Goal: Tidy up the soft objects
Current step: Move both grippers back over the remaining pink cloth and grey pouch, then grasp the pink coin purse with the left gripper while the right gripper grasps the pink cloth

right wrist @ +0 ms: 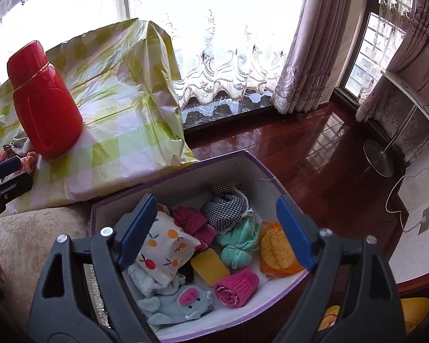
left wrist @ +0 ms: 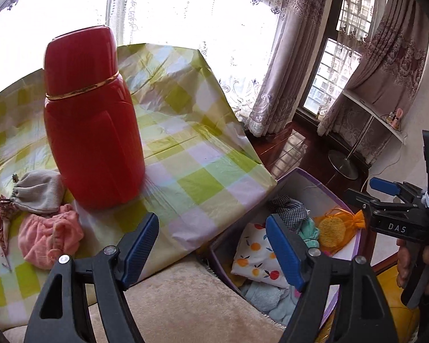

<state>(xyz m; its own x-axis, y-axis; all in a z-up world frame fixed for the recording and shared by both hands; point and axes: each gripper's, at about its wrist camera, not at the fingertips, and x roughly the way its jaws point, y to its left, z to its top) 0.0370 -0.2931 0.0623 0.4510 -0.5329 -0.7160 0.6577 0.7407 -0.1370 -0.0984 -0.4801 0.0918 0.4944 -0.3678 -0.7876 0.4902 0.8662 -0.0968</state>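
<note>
Your left gripper (left wrist: pixel 211 245) hung spread and empty above the corner of the green-checked plastic tablecloth (left wrist: pixel 186 154). Your right gripper (right wrist: pixel 217 228), spread wide and empty too, hovered over the purple-rimmed cardboard box (right wrist: pixel 243 154) beside that cloth. A fuzzy pink pouch (left wrist: pixel 50 237) and a grey drawstring pouch (left wrist: pixel 40 191) lay on the cloth by the glossy red flask (left wrist: pixel 91 120); the box held knitted, terry and sponge pieces.

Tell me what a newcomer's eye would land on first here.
The red flask stands upright on the checked cloth, with soft pouches beside its base. Below the cloth's edge, a purple-rimmed box on the floor brims with colourful soft things, under the open right tool.
</note>
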